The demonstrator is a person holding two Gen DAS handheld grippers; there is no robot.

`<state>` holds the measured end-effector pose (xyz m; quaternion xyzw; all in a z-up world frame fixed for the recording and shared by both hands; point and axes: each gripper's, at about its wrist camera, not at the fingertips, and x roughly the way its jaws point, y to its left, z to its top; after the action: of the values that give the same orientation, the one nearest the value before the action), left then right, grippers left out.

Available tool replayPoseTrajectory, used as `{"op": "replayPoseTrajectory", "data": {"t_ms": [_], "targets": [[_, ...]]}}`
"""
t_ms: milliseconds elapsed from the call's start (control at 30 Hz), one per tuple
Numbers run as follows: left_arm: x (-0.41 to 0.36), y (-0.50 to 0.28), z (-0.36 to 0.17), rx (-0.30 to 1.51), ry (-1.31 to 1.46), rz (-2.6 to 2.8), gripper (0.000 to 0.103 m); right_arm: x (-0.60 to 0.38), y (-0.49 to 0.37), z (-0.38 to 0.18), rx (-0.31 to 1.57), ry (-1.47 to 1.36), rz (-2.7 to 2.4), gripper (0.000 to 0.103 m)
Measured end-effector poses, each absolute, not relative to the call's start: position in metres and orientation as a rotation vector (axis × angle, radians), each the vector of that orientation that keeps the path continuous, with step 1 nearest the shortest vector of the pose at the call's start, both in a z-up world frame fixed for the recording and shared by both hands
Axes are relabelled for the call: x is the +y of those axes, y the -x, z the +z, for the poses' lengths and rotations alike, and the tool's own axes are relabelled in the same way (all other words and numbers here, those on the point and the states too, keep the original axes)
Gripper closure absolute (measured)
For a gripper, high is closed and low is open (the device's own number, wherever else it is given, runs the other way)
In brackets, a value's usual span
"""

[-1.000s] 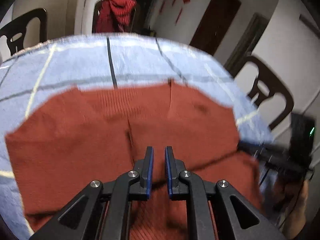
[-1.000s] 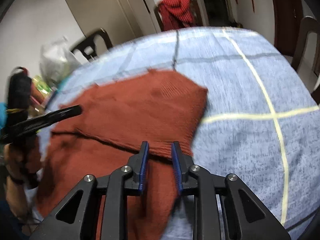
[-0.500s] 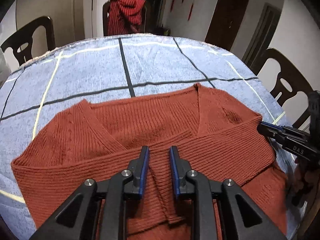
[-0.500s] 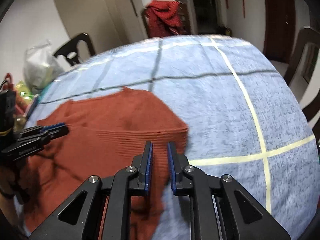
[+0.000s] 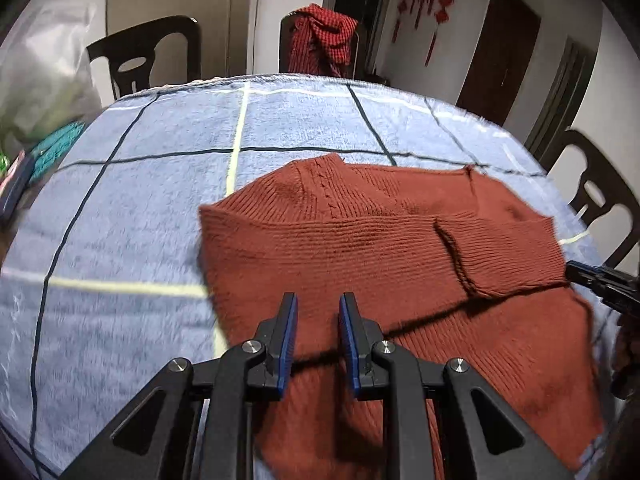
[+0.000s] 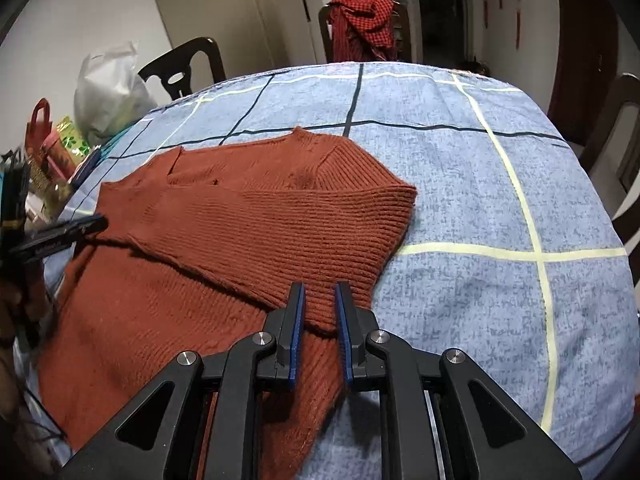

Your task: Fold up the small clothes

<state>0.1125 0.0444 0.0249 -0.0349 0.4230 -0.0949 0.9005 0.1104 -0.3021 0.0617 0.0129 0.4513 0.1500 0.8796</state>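
1. Both grippers stand slightly apart, empty: my left gripper (image 5: 317,312) and right gripper (image 6: 319,304) hover over the sweater (image 6: 248,240).
2. Sweater lies sleeve-folded on the blue-clothed counter (image 6: 480,200).
3. Soft, limp knit, I judge; I'd pinch the hem corners.

A blue checked cloth (image 6: 480,184) covers the surface. Dark chairs (image 6: 188,64) stand around it, and a red checked garment (image 6: 364,24) hangs over the far one. A white plastic bag (image 6: 108,88) and a red gift bag (image 6: 40,128) crowd the left edge. Red ornaments (image 5: 428,4) hang by a brown door (image 5: 500,56).
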Motion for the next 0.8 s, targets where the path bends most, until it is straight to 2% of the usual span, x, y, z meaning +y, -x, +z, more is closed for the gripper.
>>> {"op": "replayPoseTrajectory", "data": {"t_ms": [67,133,267,467,500,567,600,800], "targets": [[0.047,-0.104,0.03,0.842,0.05,-0.172,0.078,-0.299,-0.106,0.068,0.925,-0.011,0.318,0.087],[0.049,-0.104,0.028,0.836,0.058,-0.163,0.07,-0.294,-0.101,0.071,0.914,-0.001,0.338,0.086],[0.053,-0.109,0.015,0.855,0.073,-0.145,0.069,-0.293,-0.104,0.054,0.969,0.004,0.332,0.085],[0.054,-0.087,0.035,0.821,0.079,-0.162,0.068,-0.297,-0.085,0.076,0.926,0.001,0.322,0.084],[0.055,-0.082,0.038,0.814,0.077,-0.165,0.068,-0.298,-0.08,0.081,0.913,-0.004,0.328,0.083],[0.054,-0.072,0.043,0.802,0.077,-0.17,0.068,-0.301,-0.072,0.089,0.894,-0.023,0.344,0.069],[0.054,-0.067,0.045,0.799,0.079,-0.173,0.068,-0.303,-0.067,0.094,0.885,-0.039,0.355,0.067],[0.052,-0.032,0.05,0.784,0.094,-0.197,0.062,-0.301,-0.039,0.105,0.857,-0.062,0.407,0.066]]}}
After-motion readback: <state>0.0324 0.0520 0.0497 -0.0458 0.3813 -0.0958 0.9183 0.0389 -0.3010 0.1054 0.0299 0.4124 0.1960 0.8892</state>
